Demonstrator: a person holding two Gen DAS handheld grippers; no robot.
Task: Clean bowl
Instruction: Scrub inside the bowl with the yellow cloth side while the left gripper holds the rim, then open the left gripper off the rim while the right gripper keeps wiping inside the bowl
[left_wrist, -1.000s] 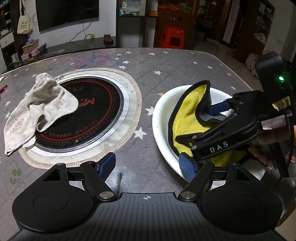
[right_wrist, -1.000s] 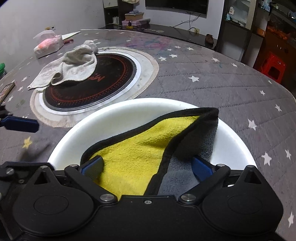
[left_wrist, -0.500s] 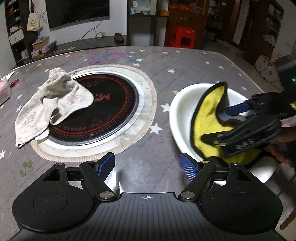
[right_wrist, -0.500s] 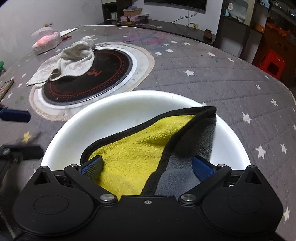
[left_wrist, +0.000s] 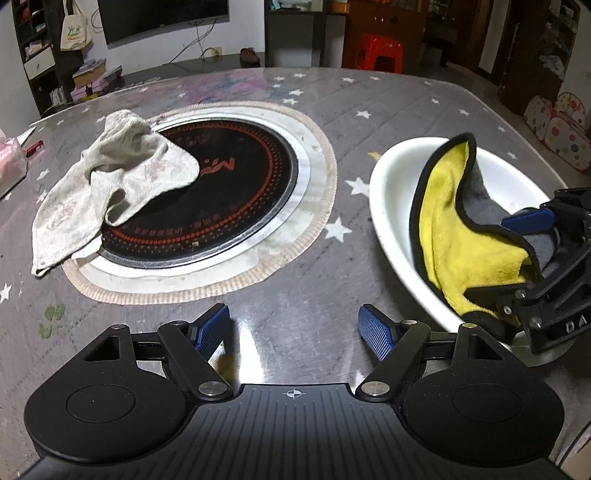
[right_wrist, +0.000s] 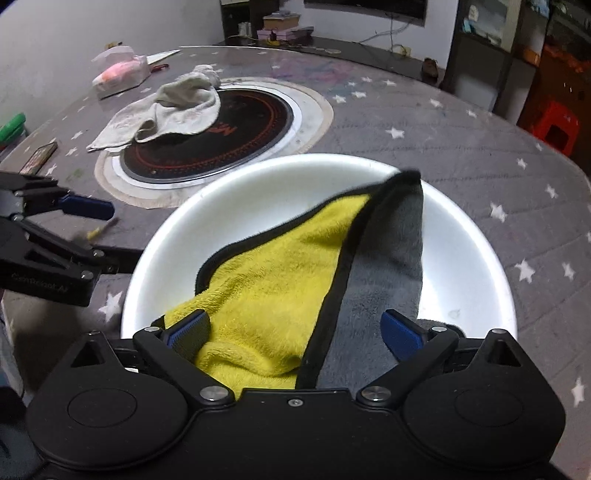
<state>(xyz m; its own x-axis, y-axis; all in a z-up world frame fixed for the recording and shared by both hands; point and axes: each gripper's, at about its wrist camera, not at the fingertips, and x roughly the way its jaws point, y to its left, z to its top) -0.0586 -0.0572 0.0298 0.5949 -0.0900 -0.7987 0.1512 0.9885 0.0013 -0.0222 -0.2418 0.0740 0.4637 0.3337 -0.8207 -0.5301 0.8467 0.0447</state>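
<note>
A white bowl (right_wrist: 258, 184) stands on the grey star-patterned table; it also shows at the right of the left wrist view (left_wrist: 388, 195). A yellow and grey cloth (right_wrist: 280, 273) with black trim lies in it, one corner raised; the cloth shows in the left wrist view too (left_wrist: 443, 214). My right gripper (right_wrist: 295, 328) is open, its blue pads astride the cloth's near end inside the bowl. My left gripper (left_wrist: 293, 326) is open and empty, low over the table just left of the bowl.
A round black induction hob (left_wrist: 207, 195) is set in the table's middle, with a crumpled beige rag (left_wrist: 110, 177) draped over its left edge. A pink tissue pack (right_wrist: 122, 72), a green item (right_wrist: 11, 127) and a dark card (right_wrist: 38, 157) lie at the far left.
My left gripper has drawn back to the left, away from the bowl. The cloth's raised corner has shifted in the bowl as my right gripper moved. Both grippers stay open.
</note>
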